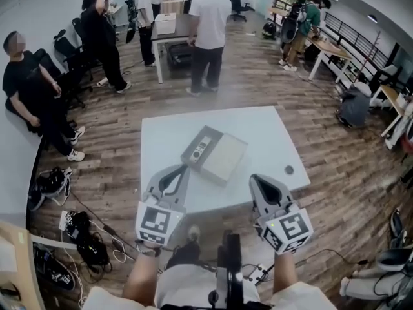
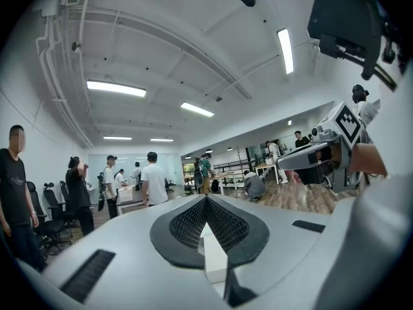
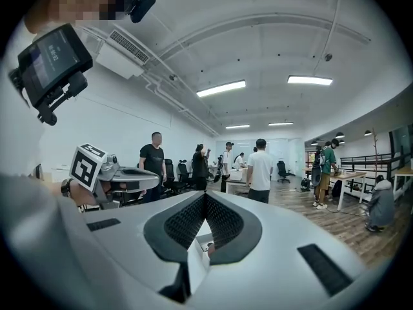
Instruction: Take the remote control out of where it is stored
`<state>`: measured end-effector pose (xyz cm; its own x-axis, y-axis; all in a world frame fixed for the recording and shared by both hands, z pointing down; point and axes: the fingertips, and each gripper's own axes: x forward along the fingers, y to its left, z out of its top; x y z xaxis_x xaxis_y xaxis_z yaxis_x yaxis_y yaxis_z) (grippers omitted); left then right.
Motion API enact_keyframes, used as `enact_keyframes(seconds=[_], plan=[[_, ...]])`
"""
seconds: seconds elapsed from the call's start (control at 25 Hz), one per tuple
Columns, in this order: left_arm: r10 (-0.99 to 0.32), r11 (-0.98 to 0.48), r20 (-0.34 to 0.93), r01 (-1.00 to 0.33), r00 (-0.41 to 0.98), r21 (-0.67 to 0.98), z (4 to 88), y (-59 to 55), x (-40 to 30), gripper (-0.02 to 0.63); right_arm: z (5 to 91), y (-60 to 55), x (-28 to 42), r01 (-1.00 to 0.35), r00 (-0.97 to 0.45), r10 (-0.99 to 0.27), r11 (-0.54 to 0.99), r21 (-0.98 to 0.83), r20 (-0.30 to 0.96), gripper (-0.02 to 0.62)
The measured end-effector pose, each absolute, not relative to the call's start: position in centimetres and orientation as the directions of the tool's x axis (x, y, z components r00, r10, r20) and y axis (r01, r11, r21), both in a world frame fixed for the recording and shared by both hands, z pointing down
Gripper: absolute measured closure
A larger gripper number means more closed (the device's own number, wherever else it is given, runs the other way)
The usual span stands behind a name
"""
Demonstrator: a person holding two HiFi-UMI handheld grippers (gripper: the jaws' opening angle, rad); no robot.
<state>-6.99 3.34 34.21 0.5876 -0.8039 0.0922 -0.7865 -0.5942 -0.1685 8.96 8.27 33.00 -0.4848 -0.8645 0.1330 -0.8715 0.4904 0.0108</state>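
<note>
On the white table (image 1: 271,131) lies a flat pale box (image 1: 224,159), and a dark grey tray (image 1: 201,146) rests on its left part. The grey remote control (image 1: 199,149) lies in that tray, buttons up. My left gripper (image 1: 183,168) is at the table's near edge, its tips just short of the tray, and it is shut with nothing in it. My right gripper (image 1: 254,179) is over the near edge to the right of the box, also shut and empty. In the left gripper view the jaws (image 2: 206,199) meet at the tip, as they do in the right gripper view (image 3: 205,196).
A small dark round thing (image 1: 289,170) sits near the table's right edge. Several people stand beyond the table, one in a white shirt (image 1: 208,24) by a desk. Bags and cables (image 1: 84,237) lie on the wooden floor at the left. Desks and chairs (image 1: 361,89) are at the right.
</note>
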Motion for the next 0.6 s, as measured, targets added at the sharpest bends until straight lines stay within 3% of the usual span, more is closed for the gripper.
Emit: enact_keyframes(seconds=[0.6], plan=[[-0.760, -0.650, 0.125, -0.743, 0.638, -0.160, 35.5, -8.1, -7.6, 0.607, 33.3, -1.6, 9.0, -0.924, -0.380, -0.915, 0.383, -0.010, 0.137, 0.597]])
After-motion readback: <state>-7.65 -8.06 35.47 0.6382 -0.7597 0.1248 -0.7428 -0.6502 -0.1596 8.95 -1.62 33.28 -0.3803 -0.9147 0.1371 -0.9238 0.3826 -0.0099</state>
